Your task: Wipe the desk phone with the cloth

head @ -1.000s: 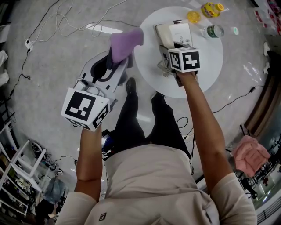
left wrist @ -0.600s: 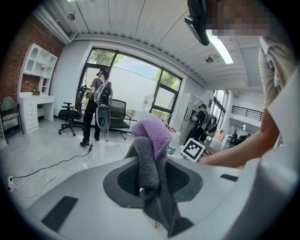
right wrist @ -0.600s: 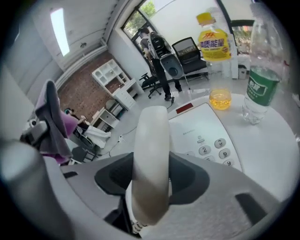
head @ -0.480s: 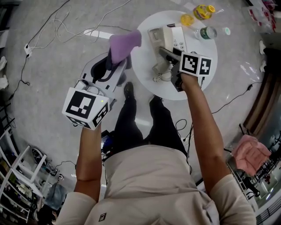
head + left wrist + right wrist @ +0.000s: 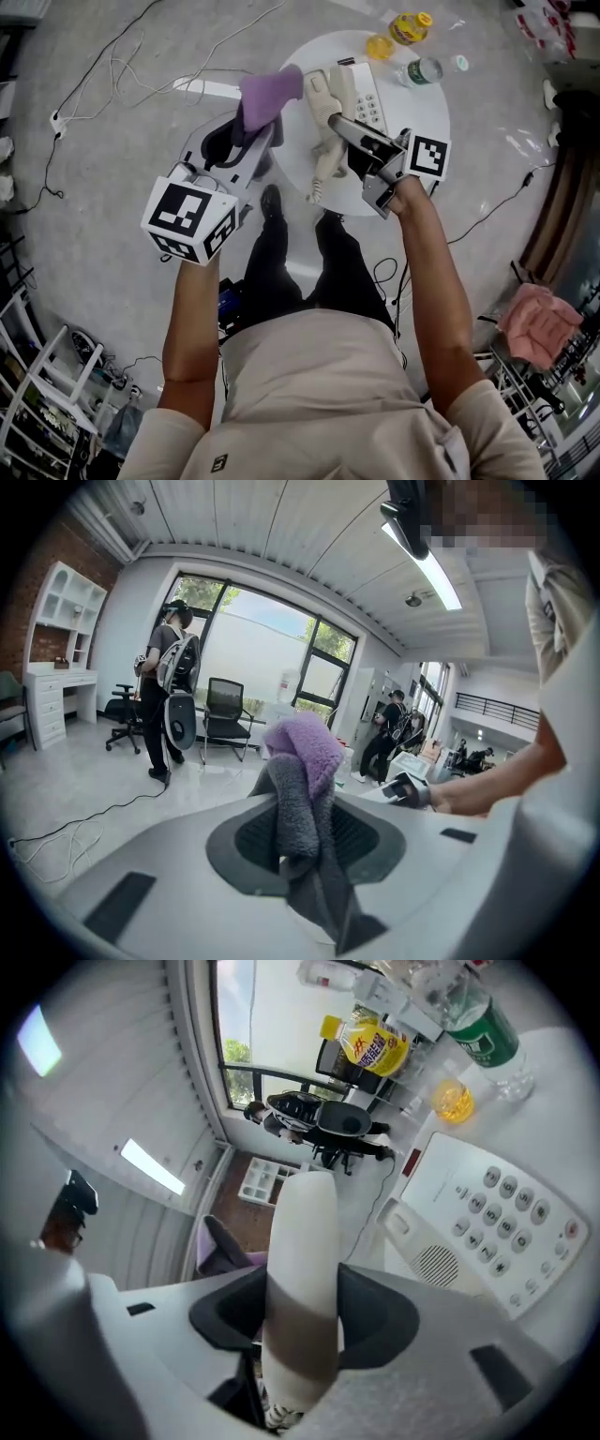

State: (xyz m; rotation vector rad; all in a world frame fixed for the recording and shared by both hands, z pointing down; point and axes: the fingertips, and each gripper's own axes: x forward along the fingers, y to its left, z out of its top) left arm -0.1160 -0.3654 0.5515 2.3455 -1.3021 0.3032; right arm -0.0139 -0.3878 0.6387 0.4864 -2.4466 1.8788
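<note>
The right gripper (image 5: 300,1321) clamps the smooth cream plastic handset (image 5: 302,1232) mid-shaft, its keypad base (image 5: 487,1227) ahead to the right; rigid, light, probably slippery. The left gripper (image 5: 298,832) pinches the soft purple-grey cloth (image 5: 305,752), limp between its jaws.

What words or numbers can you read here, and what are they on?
Nothing reads clearly.
Yellow bottle label: red print, too blurred.
Green-labelled bottle: white print, too small.
Desk phone keys: marks too small to read.
Marker cube: black-and-white pattern, no words.
</note>
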